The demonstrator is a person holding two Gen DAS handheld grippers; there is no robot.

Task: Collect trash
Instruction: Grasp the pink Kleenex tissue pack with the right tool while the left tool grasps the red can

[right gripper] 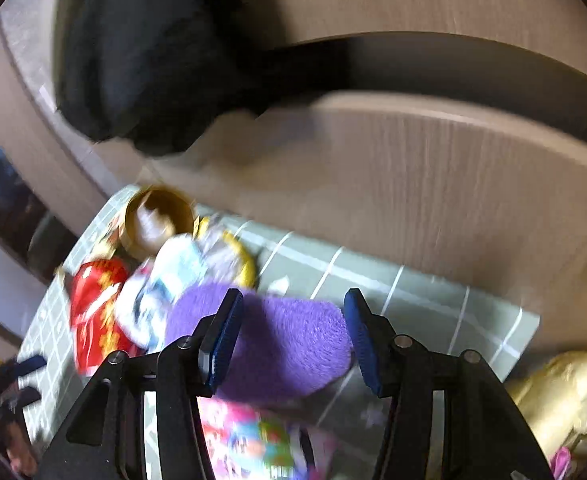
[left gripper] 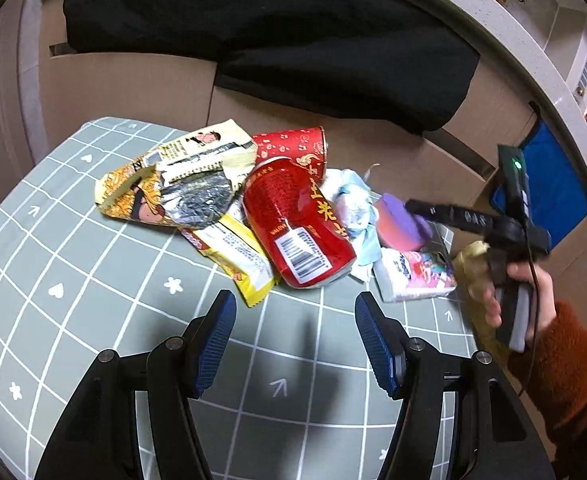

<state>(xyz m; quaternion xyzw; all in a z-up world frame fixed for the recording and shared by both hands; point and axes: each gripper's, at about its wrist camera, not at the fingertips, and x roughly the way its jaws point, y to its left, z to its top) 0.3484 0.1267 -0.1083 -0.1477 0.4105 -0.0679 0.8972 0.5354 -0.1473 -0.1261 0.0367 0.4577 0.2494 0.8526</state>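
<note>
Grey-green gridded cloth over the table (left gripper: 73, 264), wood-grain cabinet fronts behind, black fabric draped above. Heaped at the cloth's far side: purple-topped pink sponge block (right gripper: 285, 344), lying between the spread blue pads of the right claw (right gripper: 289, 334), jaws open on either side and not yet closed on it; contact with the pads blurred, cannot be told. Long axis of the sponge running roughly across the gap, left pad crossing its top, its left end passing beyond that pad. In the left wrist view, same sponge (left gripper: 401, 222) at the heap's right end, the right claw's black fingers reaching over it. Just beside it: crumpled white-and-blue tissue (left gripper: 353, 204), dented red drink can (left gripper: 297, 224) on its side, pink printed tissue pack (left gripper: 413, 276), yellow snack wrapper (left gripper: 233, 256), torn foil-lined crisp bag (left gripper: 181, 184), red paper cup (left gripper: 297, 148). Left claw (left gripper: 295, 344) open, empty, low over bare cloth, the can straight ahead. Right hand clearly the nearer to the sponge; likely next, closing across it.
</note>
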